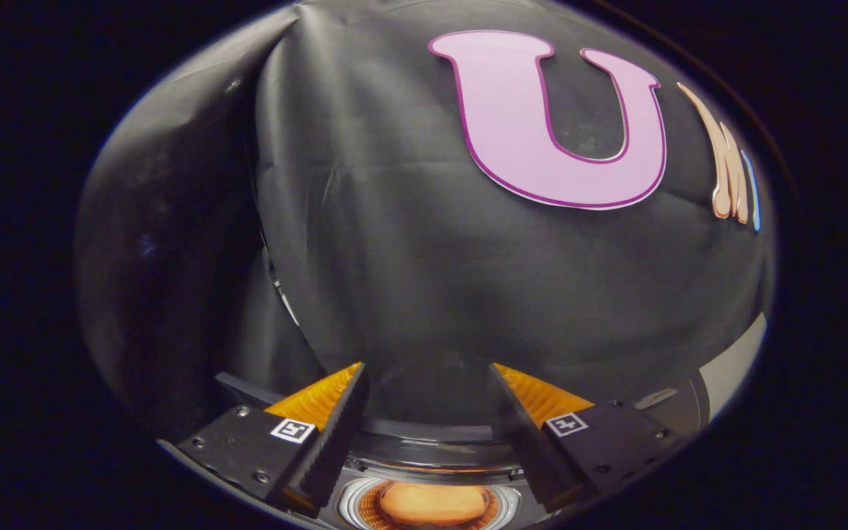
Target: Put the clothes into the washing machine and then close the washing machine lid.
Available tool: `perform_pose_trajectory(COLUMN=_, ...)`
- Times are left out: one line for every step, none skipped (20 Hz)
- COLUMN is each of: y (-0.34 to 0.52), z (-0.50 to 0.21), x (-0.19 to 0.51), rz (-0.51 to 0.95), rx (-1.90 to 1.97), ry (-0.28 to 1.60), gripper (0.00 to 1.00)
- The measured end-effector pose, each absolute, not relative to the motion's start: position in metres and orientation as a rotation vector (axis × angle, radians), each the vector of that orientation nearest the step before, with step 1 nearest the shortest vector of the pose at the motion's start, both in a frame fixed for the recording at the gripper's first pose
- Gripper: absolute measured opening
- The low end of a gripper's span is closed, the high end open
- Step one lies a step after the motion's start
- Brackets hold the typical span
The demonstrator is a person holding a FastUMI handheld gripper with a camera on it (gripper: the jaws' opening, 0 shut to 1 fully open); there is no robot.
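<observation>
— While we look along the tool (428,412) from the lower middle of the frame, what do we have closest to us?

— Our two fingers (336,427) stand spread apart, with nothing held between them. Right below the gap, at the bottom centre of the frame, we see the washing machine (431,442): a dark curved rim, a pale ring inside it, and something orange-lit (431,504) in the drum. We cannot tell for sure whether that is the clothes or the drum's own floor.

— And the lid?

— We can't make it out clearly. A dark curved band (424,427) runs between our fingertips just above the opening, and it may be the raised lid or the back rim. The opening itself looks uncovered.

— Farther off?

— Beyond the fingertips we have the black cloth wall (394,243) across the whole middle and top of the frame, folded at the upper left. A pale surface (733,361) shows at the lower right.

— So which step are we on?

— We judge the loading is done or nearly so, since our tool is empty above the open drum. Next we would need to find the lid's edge, tip the tool toward it, and bring it down over the opening.
</observation>
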State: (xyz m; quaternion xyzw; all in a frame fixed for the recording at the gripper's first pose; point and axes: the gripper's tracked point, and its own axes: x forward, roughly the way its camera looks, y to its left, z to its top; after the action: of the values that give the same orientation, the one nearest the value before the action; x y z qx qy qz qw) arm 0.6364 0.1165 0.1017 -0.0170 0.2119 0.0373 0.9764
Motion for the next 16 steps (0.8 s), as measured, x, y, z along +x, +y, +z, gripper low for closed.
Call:
perform_pose_trajectory(y=0.1165, z=0.1024, x=0.6361, rz=0.078, rx=-0.039, ry=0.423, gripper=0.98)
perform_pose_trajectory(y=0.1162, z=0.1026, x=0.6362, rz=0.077, rx=-0.044, ry=0.416, gripper=0.98)
perform_pose_trajectory(y=0.1164, z=0.1027, x=0.6371, rz=0.078, rx=-0.043, ry=0.412, gripper=0.98)
perform_pose_trajectory(y=0.1165, z=0.1026, x=0.6365, rz=0.077, rx=-0.038, ry=0.415, gripper=0.98)
perform_pose_trajectory(y=0.1171, z=0.1025, x=0.6365, rz=0.078, rx=-0.037, ry=0.42, gripper=0.98)
perform_pose_trajectory(y=0.1167, z=0.0996, x=0.6358, rz=0.079, rx=-0.036, ry=0.434, gripper=0.99)
perform_pose_trajectory(y=0.1162, z=0.0996, x=0.6351, rz=0.079, rx=-0.038, ry=0.441, gripper=0.99)
perform_pose_trajectory(y=0.1161, z=0.0996, x=0.6363, rz=0.08, rx=-0.042, ry=0.444, gripper=0.99)
perform_pose_trajectory(y=0.1152, z=0.1006, x=0.6365, rz=0.08, rx=-0.045, ry=0.443, gripper=0.99)
perform_pose_trajectory(y=0.1153, z=0.0999, x=0.6371, rz=0.081, rx=-0.046, ry=0.438, gripper=0.99)
perform_pose_trajectory(y=0.1154, z=0.0991, x=0.6365, rz=0.081, rx=-0.043, ry=0.435, gripper=0.98)
perform_pose_trajectory(y=0.1153, z=0.1007, x=0.6383, rz=0.082, rx=-0.041, ry=0.429, gripper=0.98)
perform_pose_trajectory(y=0.1157, z=0.1003, x=0.638, rz=0.084, rx=-0.041, ry=0.431, gripper=0.99)
perform_pose_trajectory(y=0.1146, z=0.1, x=0.6371, rz=0.086, rx=-0.043, ry=0.436, gripper=0.98)
perform_pose_trajectory(y=0.1146, z=0.1003, x=0.6374, rz=0.088, rx=-0.04, ry=0.438, gripper=0.99)
perform_pose_trajectory(y=0.115, z=0.0989, x=0.6374, rz=0.091, rx=-0.039, ry=0.443, gripper=0.99)
